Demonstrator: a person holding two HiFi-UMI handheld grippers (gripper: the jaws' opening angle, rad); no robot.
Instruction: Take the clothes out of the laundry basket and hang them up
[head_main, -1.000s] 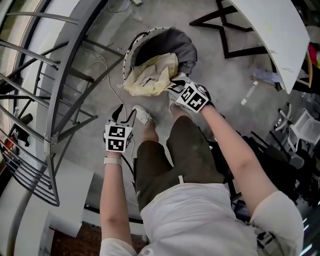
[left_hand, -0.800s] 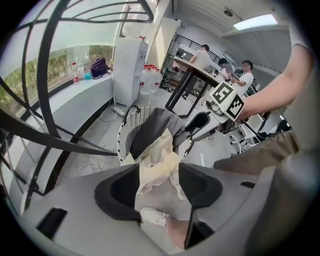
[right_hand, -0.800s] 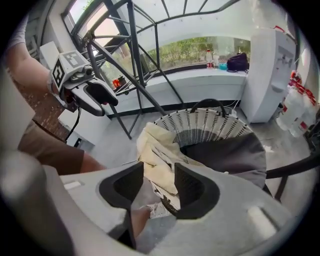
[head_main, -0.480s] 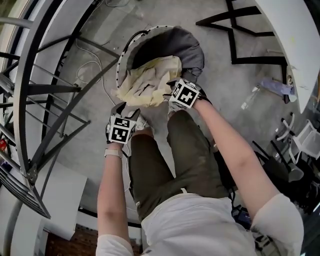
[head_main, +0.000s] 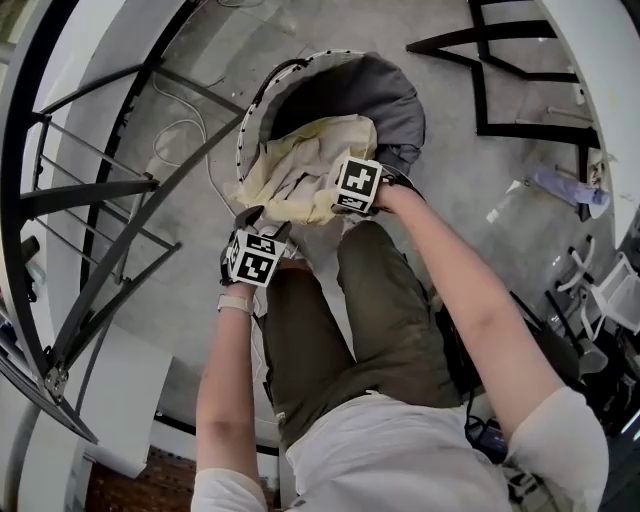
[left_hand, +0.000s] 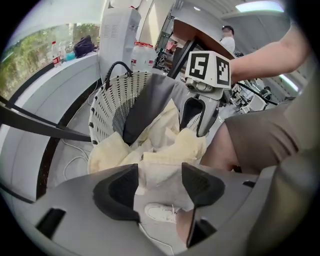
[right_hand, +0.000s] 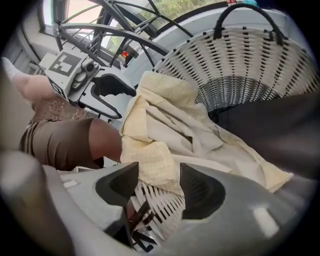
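- The floor is bare grey concrete (head_main: 470, 180). A grey metal drying rack (head_main: 110, 190) stands to the left, and a person in brown shorts (head_main: 380, 310) bends over it all.
- A white plastic laundry basket with little holes and a black handle (head_main: 250, 120) sits on the floor in front of the person's feet.
- A pale yellow crumpled shirt (head_main: 300, 165) lies on top and spills over the near rim. A dark grey piece of clothing (head_main: 375, 95) lies under it, deeper in the basket.
- The left gripper (head_main: 262, 218) is at the low hanging edge of the yellow shirt. Its jaws have just been opening and stand wide. The shirt's edge shows in the gap, but the pads are not squeezing it.
- The right gripper (head_main: 338, 205) is at the near rim, on the other side of the shirt. Its jaws have just been opening too and are wide. A yellow fold and a bit of the basket wall sit in the gap, with nothing pinched.
- I think the grab comes next, so nothing is hung up yet.
- What could go wrong:
  - The right jaws could bite the basket wall along with the cloth, and the whole basket would lift or tip over.
  - The left jaws could catch only a thin edge, and the shirt would slip out.
  - The grey clothing might be tangled with the shirt, ride up, and drop on the floor.
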